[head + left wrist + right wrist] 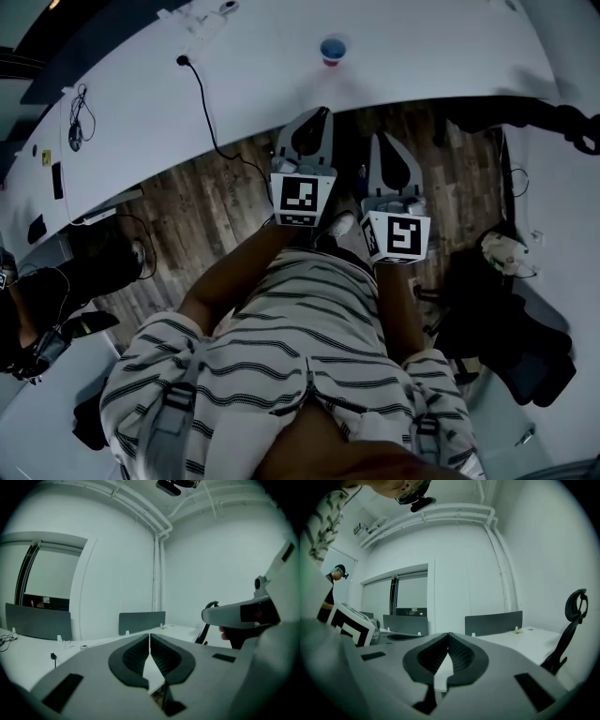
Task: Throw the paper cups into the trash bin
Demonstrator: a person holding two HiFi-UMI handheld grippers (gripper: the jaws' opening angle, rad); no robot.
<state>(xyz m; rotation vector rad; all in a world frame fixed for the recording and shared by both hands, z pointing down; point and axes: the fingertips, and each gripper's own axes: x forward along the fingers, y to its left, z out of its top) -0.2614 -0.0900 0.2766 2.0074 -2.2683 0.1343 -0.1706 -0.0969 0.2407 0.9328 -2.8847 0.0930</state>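
One paper cup (332, 49), blue inside with a red rim, stands upright on the white curved desk (234, 66), near its front edge. Both grippers are held close to my body over the wooden floor, short of the desk and pointing toward it. My left gripper (322, 112) is shut and empty, its tips (150, 637) meeting with nothing between them. Just to its right, my right gripper (382, 139) is also shut and empty (448, 637). Neither gripper view shows the cup. No trash bin can be made out in any view.
A black cable (202, 94) runs across the desk and down over its edge. A dark office chair (511, 347) stands at my right, seen also as a chair (571, 620) in the right gripper view. Desk dividers (140, 620) line the far tables. A person (335, 576) stands at far left.
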